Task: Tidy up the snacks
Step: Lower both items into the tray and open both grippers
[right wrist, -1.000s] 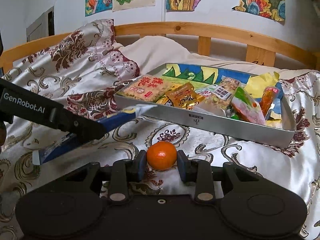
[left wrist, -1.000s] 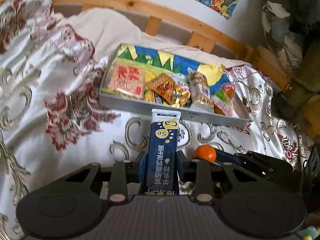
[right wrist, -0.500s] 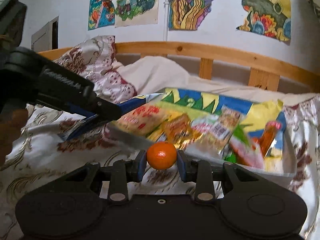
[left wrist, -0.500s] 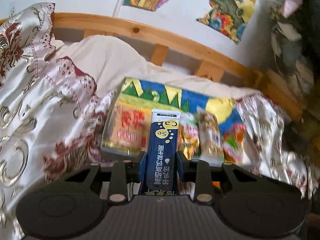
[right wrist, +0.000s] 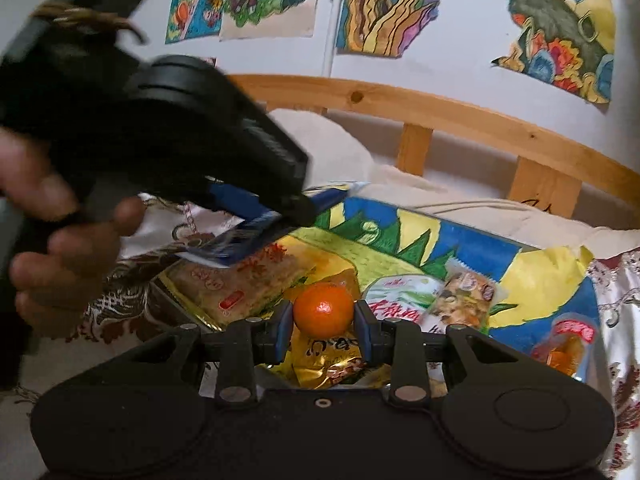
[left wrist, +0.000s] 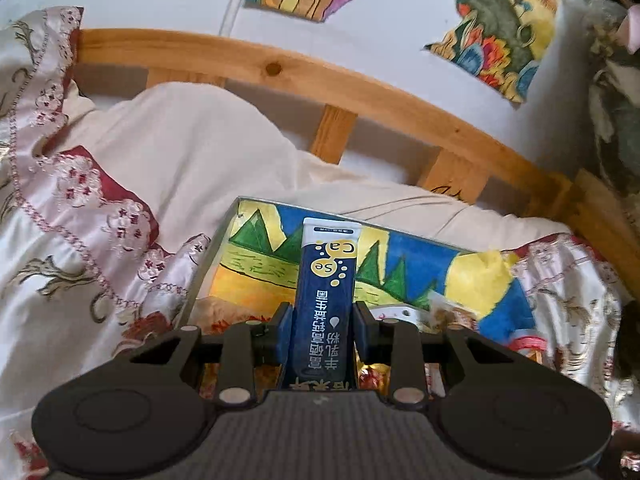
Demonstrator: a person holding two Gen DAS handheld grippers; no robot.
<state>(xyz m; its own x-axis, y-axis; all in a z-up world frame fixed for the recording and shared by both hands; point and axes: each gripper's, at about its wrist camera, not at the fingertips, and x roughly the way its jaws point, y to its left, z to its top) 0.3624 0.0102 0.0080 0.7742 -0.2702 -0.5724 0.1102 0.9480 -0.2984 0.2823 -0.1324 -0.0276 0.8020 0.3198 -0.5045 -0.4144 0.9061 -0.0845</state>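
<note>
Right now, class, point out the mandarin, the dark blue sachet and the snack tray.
mandarin [right wrist: 323, 310], right wrist view, middle of its peel.
dark blue sachet [left wrist: 326, 300], left wrist view, printed front.
snack tray [left wrist: 208, 276], left wrist view, left wall.

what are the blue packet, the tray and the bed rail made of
Blue packet: looks like glossy plastic film, with a flat crimped end. Tray: probably thin metal, from its grey edge; painted paper lines it. Bed rail: pale wood, with knots and grain showing.

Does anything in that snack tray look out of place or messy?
Nothing looks spilled or damaged. The packets in the tray overlap loosely rather than in rows. The odd one out is the orange in the right gripper: a fruit among wrapped snacks.
</note>
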